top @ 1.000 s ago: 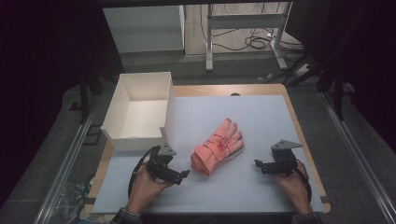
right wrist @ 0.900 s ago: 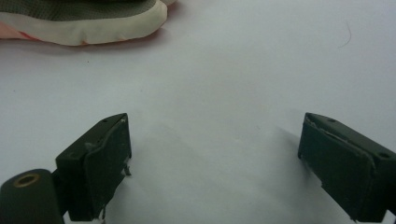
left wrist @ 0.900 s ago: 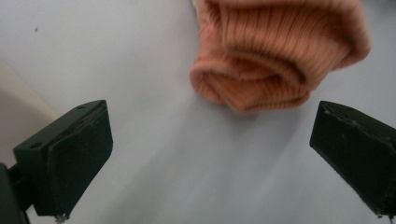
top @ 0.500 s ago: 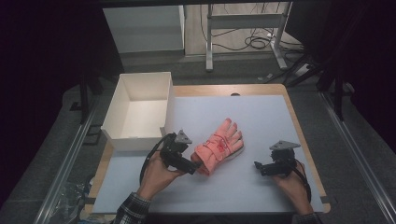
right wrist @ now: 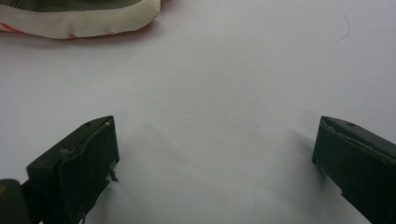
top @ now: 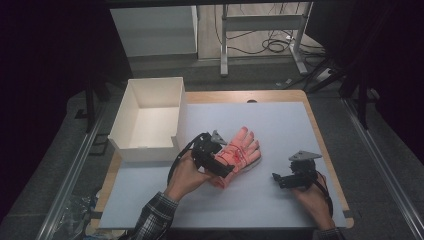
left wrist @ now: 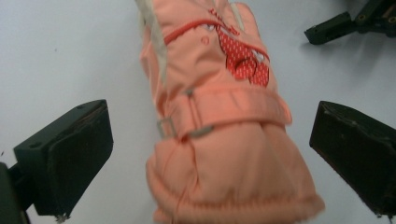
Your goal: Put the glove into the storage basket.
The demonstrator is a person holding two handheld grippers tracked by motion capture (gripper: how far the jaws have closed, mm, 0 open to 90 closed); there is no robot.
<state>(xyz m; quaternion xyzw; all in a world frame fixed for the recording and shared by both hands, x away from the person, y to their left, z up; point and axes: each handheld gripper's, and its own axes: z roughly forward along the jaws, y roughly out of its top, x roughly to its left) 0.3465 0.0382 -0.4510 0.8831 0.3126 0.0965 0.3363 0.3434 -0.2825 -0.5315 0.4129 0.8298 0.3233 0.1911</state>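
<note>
My left gripper (top: 216, 162) sits at the cuff end of the peach glove (top: 240, 152), jaws spread wide on either side of it. In the left gripper view the glove (left wrist: 219, 121) lies between my two black jaws with bare mat showing on both sides, so neither pad presses the fabric yet. The cuff is nearest me, then the strap with its buckle, then the red dotted patch further up toward the fingers.

I judge this to be the reach-and-straddle step: I am lined up on the cuff but hold nothing. The next move calls for lowering a little, so the pads flank the thick cuff rather than skim over it, and then closing. The padding looks soft and may bunch, so the bite should be deep.

My right gripper (top: 292, 176) rests low over the grey mat (top: 300, 125), near the glove but apart from it, jaws as wide as they go with nothing between them; they have just been opening.

Farther off, the white box (top: 150, 120) stands open at the mat's left edge, just beside the glove; I take it as the likely place for the glove.
</note>
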